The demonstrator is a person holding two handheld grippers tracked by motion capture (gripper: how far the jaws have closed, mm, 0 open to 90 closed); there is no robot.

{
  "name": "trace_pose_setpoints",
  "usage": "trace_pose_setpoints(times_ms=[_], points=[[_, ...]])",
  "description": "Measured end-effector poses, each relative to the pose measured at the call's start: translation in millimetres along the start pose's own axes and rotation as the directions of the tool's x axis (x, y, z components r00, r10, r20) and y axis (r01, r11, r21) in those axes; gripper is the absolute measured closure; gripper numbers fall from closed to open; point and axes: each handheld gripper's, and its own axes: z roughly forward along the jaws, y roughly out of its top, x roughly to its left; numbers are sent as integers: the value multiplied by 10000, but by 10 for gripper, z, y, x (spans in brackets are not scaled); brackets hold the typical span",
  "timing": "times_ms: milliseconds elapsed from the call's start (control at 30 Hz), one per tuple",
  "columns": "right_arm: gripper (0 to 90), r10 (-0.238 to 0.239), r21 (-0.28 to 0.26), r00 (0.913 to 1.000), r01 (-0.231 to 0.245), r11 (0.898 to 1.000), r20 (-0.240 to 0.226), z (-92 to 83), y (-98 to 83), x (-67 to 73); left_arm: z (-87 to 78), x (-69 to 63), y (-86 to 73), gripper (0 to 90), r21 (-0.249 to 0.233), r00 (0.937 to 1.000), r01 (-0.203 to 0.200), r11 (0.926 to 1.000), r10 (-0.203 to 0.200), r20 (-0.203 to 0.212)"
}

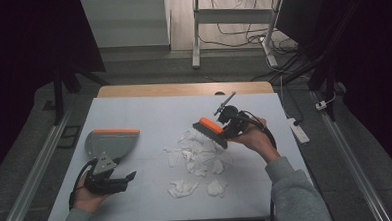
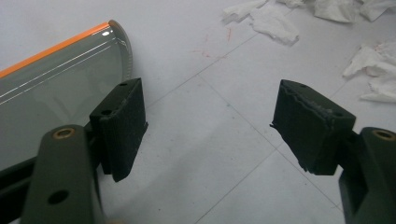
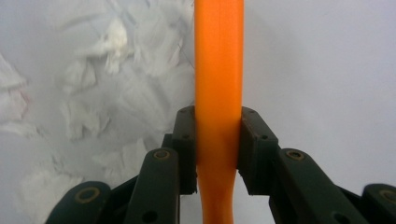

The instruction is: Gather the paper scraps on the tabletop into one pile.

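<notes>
The surface (image 1: pixel 149 112) in front of me was a white board, marked with thin grid lines, with a strip of wood showing along its far edge. On its left part lay a grey dustpan (image 1: pixel 110 143) with an orange lip, flat on the board. Torn scraps of white tissue (image 1: pixel 196 150) lay scattered right of the middle, and two more crumpled scraps (image 1: pixel 183 188) lay apart from them, nearer my edge.

The dustpan (image 2: pixel 60 88) runs off the left edge in the left gripper view. In the right gripper view, the brush's orange handle (image 3: pixel 218 70) is cut off top and bottom, its bristles unseen.
</notes>
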Motion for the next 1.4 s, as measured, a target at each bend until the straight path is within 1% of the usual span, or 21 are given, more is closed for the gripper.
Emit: trace_pose_setpoints(times_ms=[33,133,267,400,467,567,600,667,700,733,833,933,1000,1033,1067,1100,1167,1267,1333,1367,1400], points=[[707,147,-147,9999,-147,9998,-1,-25,8,-31,1,2,-1,265,9,10000,1,10000,-1,1],[707,348,-281,9979,-333,9991,548,-40,53,-107,0,11,-5,266,21,10000,18,10000,-17,-22],[706,380,-205,9934,-360,9991,1083,61,165,-153,2,19,-10,266,2,10000,59,10000,-59,-32],[706,-49,107,9858,31,9999,1676,250,354,-155,3,23,-13,266,17,10000,53,10000,-53,-21],[706,-241,294,9824,190,9994,1853,331,434,-155,2,28,-15,266,13,10000,65,10000,-65,-22],[707,-518,756,9815,384,9964,1841,449,547,-167,0,36,-16,266,-3,10000,62,10000,-62,4],[707,-666,875,9797,507,9949,1891,483,577,-169,1,36,-15,267,-21,10000,77,10000,-77,18],[707,-902,1047,9798,723,9919,1783,534,629,-163,1,37,-14,267,-25,10000,61,10000,-61,21],[707,-915,1159,9809,721,9906,1718,557,655,-144,0,37,-13,267,-27,10000,58,10000,-58,21],[707,-1103,1264,9797,896,9879,1677,582,678,-133,-2,38,-14,267,-28,10000,55,10000,-55,19],[708,-1291,1575,9801,1052,9819,1505,639,745,-50,-5,41,-15,267,-28,10000,45,10000,-45,9],[708,-1690,1844,9749,1411,9727,1452,662,767,46,-2,39,-15,267,-20,10000,45,10000,-45,13],[708,-2080,1986,9681,1784,9637,1397,653,749,87,2,36,-14,268,1,10000,30,10000,-30,-1],[708,-2192,2033,9671,1905,9604,1294,638,734,105,4,34,-13,267,7,10000,26,10000,-26,5],[708,-2279,1987,9673,2030,9588,1116,622,714,123,5,33,-13,267,15,10000,14,10000,-14,2],[708,-2458,2048,9649,2231,9530,922,601,694,144,5,31,-13,268,17,10000,6,10000,-6,-2],[708,-2634,2076,9628,2458,9468,610,562,641,211,1,27,-12,268,15,10000,-11,10000,11,-17],[708,-2959,2002,9548,2847,9375,276,500,532,320,3,25,-12,268,14,10000,-2,10000,2,-34],[708,-3092,1953,9510,3029,9328,22,450,471,375,5,22,-12,268,36,10000,-14,10000,14,-37],[707,-3051,1895,9522,3023,9342,-146,418,454,384,5,20,-12,268,35,10000,-22,10000,22,-46],[707,-3004,1780,9537,2978,9379,-127,385,438,388,3,19,-12,268,27,10000,-18,10000,18,-55]])
